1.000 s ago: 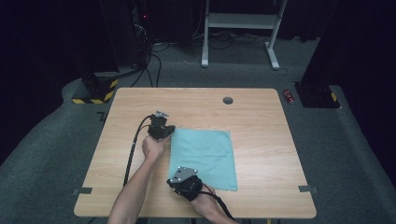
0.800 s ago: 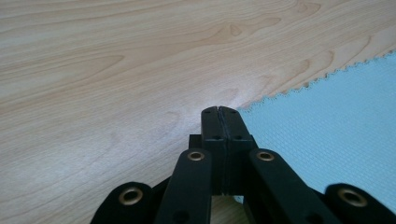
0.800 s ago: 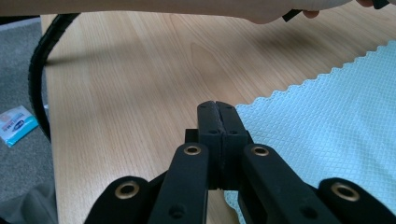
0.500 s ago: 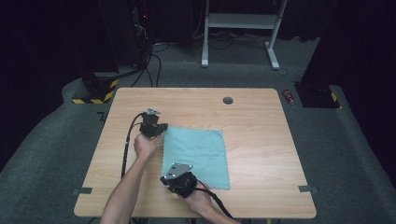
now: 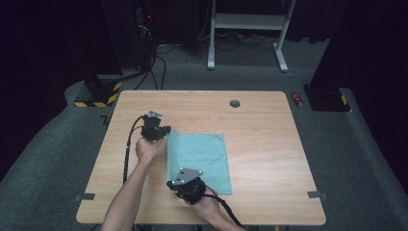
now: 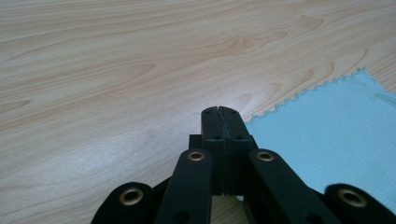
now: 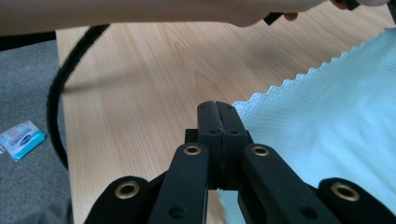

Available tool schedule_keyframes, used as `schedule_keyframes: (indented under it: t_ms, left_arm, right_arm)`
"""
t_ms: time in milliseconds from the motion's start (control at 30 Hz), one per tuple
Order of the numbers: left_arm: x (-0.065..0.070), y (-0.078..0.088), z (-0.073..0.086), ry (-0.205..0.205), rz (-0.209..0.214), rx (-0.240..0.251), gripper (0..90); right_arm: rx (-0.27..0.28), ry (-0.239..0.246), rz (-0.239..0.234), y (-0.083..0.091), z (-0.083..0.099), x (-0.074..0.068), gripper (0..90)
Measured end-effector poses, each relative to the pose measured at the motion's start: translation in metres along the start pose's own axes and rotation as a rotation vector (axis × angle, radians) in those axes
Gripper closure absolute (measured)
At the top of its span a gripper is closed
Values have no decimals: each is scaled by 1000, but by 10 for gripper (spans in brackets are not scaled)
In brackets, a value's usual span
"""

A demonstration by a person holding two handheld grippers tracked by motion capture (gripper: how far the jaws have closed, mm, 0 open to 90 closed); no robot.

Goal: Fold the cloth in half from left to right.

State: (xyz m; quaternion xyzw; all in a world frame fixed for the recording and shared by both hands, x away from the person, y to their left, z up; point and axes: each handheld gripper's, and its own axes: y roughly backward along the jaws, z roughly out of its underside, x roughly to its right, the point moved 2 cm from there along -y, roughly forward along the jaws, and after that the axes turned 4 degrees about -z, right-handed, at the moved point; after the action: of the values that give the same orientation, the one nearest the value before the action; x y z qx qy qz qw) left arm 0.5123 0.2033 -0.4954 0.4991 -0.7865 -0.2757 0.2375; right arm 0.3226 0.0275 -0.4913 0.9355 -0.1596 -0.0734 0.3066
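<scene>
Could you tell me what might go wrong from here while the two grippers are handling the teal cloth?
The left gripper and right gripper are both shut at corners of the teal cloth; whether fabric is pinched is hard to see, so a corner may slip free. Uneven pulling could bunch or skew the cloth. The left gripper's cable trails beside the cloth's left edge and might catch it.

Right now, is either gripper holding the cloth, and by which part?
Both jaw pairs are shut. The left gripper sits at the far left corner of the cloth, the right gripper at its near left corner. Whether fabric is pinched cannot be told.
</scene>
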Motion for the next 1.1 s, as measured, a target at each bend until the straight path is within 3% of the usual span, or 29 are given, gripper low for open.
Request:
schedule_keyframes:
  t_ms: [133, 367, 500, 1100]
  left_arm:
    - [9, -6, -1, -2, 11, 0, 899]
    - [31, -16, -11, -62, 34, -6, 899]
    - [40, -25, -11, -67, 44, -20, 899]
    - [75, -49, -20, -88, 81, -28, 898]
  right_arm:
    - [3, -31, 18, 9, 13, 5, 900]
    - [3, -75, 59, 22, 35, 10, 900]
    - [8, -104, 81, 30, 47, 15, 900]
    - [14, -150, 160, 59, 76, 27, 900]
